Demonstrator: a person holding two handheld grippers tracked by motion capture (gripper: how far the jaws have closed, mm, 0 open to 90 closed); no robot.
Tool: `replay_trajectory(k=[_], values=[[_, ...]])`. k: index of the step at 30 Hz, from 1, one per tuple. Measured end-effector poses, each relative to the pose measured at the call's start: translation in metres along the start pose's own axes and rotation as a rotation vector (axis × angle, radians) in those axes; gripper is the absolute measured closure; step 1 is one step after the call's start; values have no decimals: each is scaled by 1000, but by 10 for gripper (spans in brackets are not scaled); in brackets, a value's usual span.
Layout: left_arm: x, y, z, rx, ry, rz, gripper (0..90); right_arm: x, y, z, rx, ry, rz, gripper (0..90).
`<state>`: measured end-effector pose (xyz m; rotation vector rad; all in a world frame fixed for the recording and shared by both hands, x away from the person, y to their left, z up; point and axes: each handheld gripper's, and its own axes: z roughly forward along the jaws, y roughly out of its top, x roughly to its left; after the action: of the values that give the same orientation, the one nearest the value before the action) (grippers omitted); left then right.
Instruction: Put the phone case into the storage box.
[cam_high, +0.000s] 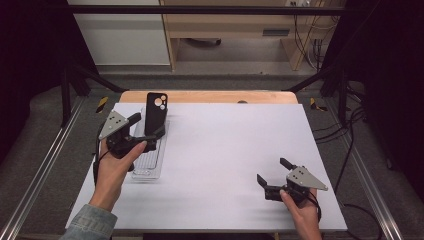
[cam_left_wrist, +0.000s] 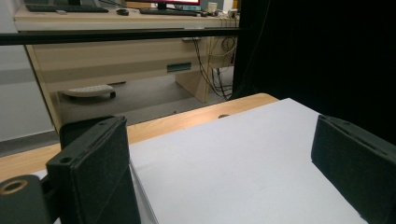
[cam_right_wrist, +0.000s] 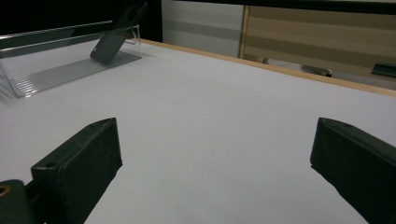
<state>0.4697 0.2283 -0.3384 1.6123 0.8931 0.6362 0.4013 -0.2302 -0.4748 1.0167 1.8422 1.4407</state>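
Now: phone case (cam_high: 156, 114) leans upright in clear tray (cam_high: 148, 159), counter (cam_high: 225, 150) ten o'clock. Light, flexible, slick; likely best pinched at side edges. Left hand-held gripper (cam_high: 148, 127) wide beside it; right hand-held gripper (cam_high: 272, 171) wide, five o'clock.

My left gripper (cam_high: 147, 126) hides the phone case's (cam_high: 155, 113) lower end and part of the clear tray (cam_high: 150, 167), and my forearms are cut off by the bottom edge.

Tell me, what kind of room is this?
Probably a lab or office set up for recording. A metal frame surrounds the white table, black curtains hang around it, and a desk with a keyboard and cables stands behind.
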Motion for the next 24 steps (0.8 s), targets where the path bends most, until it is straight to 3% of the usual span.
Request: replay_trajectory(k=[10, 14, 24], values=[[-5, -3, -10, -30, -10, 18, 32, 0, 0, 0, 1, 1, 1, 23], [-9, -10, -13, -36, -12, 10, 33, 0, 0, -1, -3, 0, 2, 23], [-15, -20, -20, -43, -12, 36, 33, -1, 0, -1, -5, 1, 5, 22]])
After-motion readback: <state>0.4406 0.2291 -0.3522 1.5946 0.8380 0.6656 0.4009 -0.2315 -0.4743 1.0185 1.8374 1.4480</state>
